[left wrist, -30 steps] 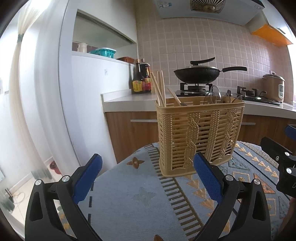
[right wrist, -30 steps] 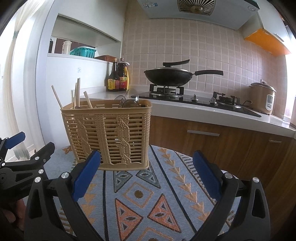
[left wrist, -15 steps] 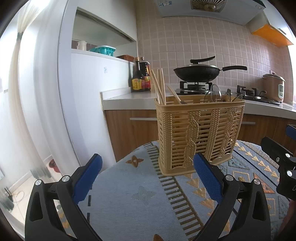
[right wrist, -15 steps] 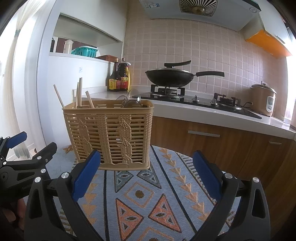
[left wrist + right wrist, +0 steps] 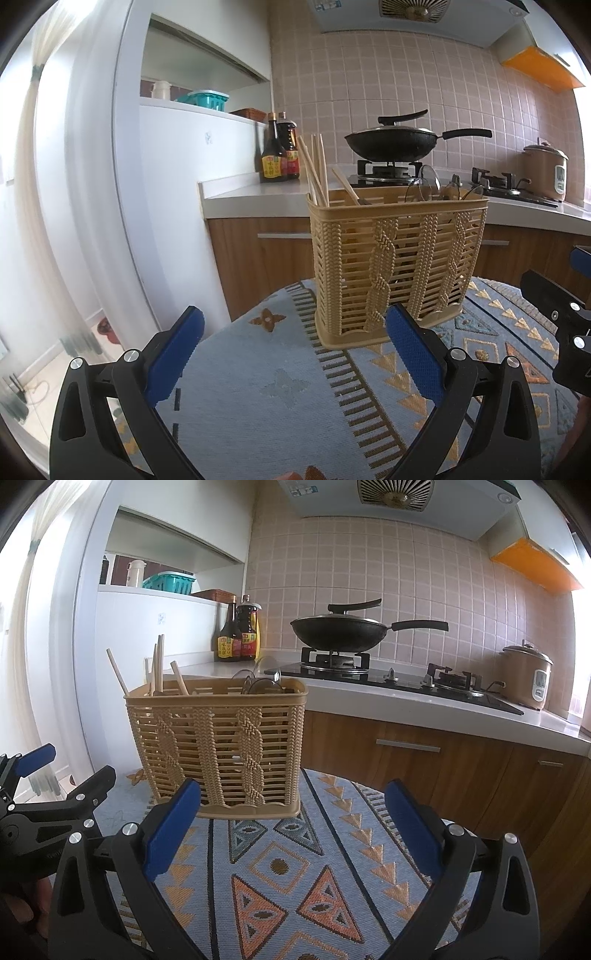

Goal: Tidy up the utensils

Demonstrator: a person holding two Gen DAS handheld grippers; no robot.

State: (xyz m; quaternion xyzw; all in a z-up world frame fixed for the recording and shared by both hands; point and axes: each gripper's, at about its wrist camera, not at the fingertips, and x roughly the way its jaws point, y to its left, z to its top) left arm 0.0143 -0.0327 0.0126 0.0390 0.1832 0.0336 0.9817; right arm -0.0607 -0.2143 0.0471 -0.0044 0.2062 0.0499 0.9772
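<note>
Your left gripper is spread wide and holds nothing; your right gripper is just as wide and empty. Ahead of both, the basket stands upright on the patterned cloth over the bench. Chopsticks lean in its left end, and spoons poke out toward the right. It sits near the tips, untouched, between both grippers.

both tongs seem to have drifted slightly; the basket sits a touch lower in view.
</note>
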